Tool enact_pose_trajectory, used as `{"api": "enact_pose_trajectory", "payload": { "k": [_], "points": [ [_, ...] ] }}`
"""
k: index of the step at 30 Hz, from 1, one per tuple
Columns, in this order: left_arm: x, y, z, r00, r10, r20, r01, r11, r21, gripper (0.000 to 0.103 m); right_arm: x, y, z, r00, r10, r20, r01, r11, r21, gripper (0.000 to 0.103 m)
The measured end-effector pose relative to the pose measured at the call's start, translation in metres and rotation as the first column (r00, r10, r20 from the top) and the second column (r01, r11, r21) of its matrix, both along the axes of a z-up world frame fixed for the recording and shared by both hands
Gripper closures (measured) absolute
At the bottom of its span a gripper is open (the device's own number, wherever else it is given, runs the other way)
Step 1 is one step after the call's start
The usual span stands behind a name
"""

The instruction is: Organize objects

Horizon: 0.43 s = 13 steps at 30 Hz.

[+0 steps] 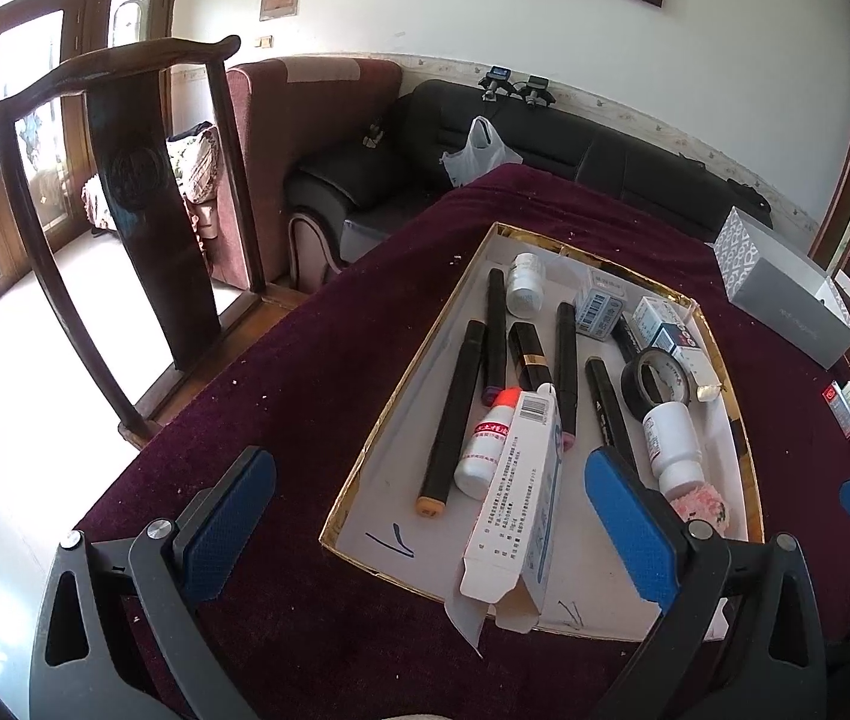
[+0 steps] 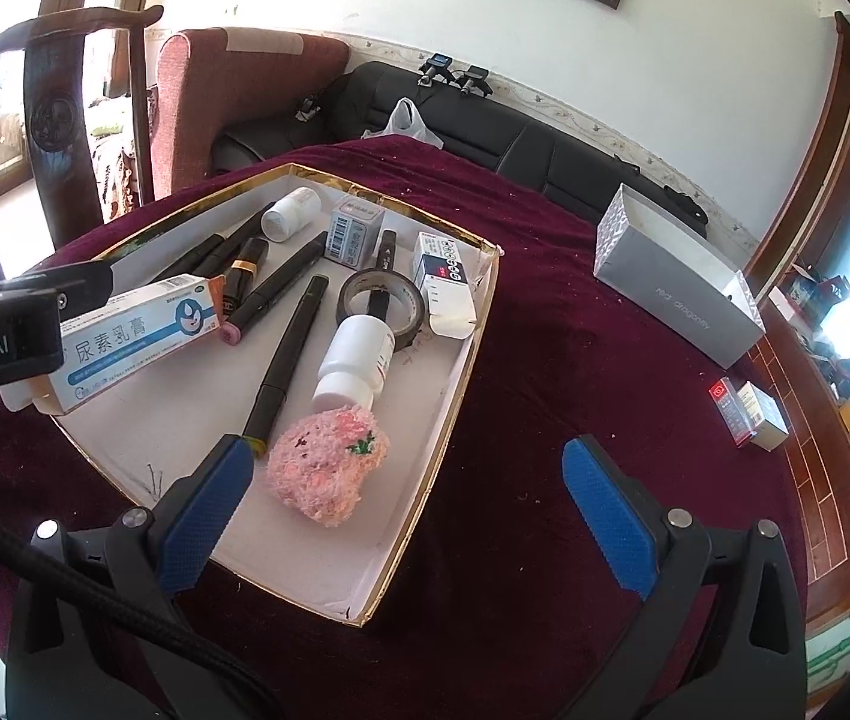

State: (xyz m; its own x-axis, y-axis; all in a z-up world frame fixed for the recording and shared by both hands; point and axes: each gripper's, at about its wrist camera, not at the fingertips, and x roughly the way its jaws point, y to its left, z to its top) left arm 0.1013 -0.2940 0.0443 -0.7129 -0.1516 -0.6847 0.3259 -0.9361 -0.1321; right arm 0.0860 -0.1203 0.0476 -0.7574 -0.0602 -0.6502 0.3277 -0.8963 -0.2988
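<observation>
Two wrist fisheye cameras look down and forward, close over the counter (image 1: 317, 372), both sharing the shallow tray (image 1: 392, 414) and sofa (image 2: 550, 162).

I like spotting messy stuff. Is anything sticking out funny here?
Yes. The long white ointment box pokes over the near rim of the tray, its end flap hanging open. A white bottle also lies tipped across the tape roll.

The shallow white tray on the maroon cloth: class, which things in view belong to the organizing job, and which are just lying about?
Belonging to the job:
tray
ointment box
black markers
white bottles
tape roll
pink fluffy ball
small medicine boxes
left tool and right tool, both open

Lying about:
grey carton
wooden chair
black sofa
plastic bag
</observation>
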Motion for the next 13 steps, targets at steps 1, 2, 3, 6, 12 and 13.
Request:
{"api": "enact_pose_trajectory", "payload": {
  "k": [1,2,3,6,12,13],
  "points": [
    [0.0003,0.0009,0.001,1.0,-0.002,0.0,0.002,1.0,-0.002,0.001,0.0,0.0001,0.0002,1.0,0.001,0.001,-0.001,1.0,-0.002,0.0],
    [0.0004,0.0017,0.0016,1.0,-0.005,0.0,0.005,1.0,-0.001,0.001,0.0003,0.0,0.0003,1.0,0.001,0.001,-0.001,1.0,-0.003,0.0],
    [0.0004,0.0024,0.0024,1.0,-0.006,0.001,0.006,1.0,-0.004,0.001,0.0001,0.0,0.0004,1.0,0.003,0.003,-0.003,1.0,-0.002,0.0],
    [0.0009,0.0052,0.0044,1.0,-0.008,0.002,0.008,1.0,-0.019,0.001,0.0009,-0.001,0.0013,1.0,0.006,0.002,-0.006,1.0,0.001,0.0],
    [0.0024,0.0094,0.0075,1.0,-0.008,0.006,0.008,1.0,-0.028,0.001,0.0025,-0.0015,0.0022,1.0,0.011,0.002,-0.011,1.0,-0.004,0.0],
    [0.0031,0.0099,0.0084,1.0,-0.004,0.005,0.004,0.999,-0.033,0.001,0.003,-0.0016,0.0022,1.0,0.01,0.005,-0.01,1.0,-0.006,0.0]
  ]
}}
